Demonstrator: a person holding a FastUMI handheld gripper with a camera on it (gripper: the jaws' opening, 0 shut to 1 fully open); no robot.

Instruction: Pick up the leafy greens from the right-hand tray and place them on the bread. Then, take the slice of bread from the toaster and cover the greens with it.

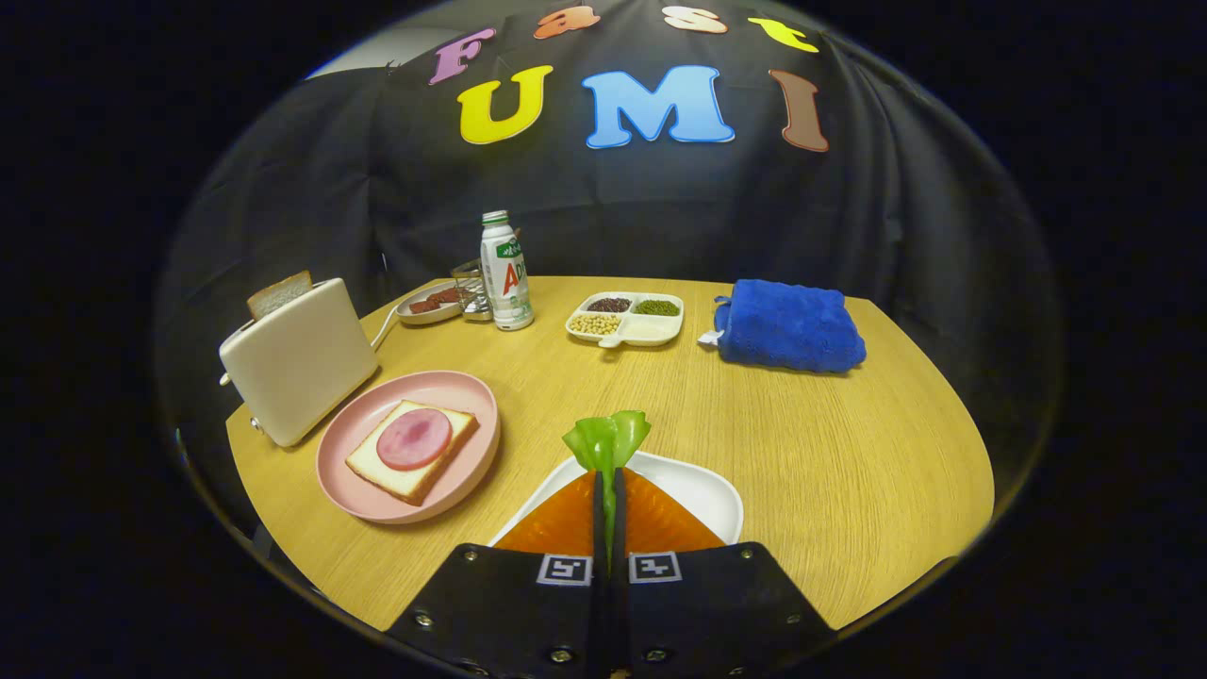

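My gripper (608,476) is shut on the leafy greens (608,438), whose green leaves stick up past the fingertips. It hangs over a white tray (702,490) near the table's front edge. To the left of the fingers, a pink plate (467,391) holds a slice of bread (377,467) topped with a round pink slice of ham (413,438). Behind the plate stands a cream toaster (297,363) with another slice of bread (279,293) sticking out of its slot.
A white bottle (506,272) stands at the back of the round wooden table (849,453), beside a small dish (429,306) and a glass container (470,288). A divided tray of beans (627,318) and a folded blue towel (787,325) lie further right.
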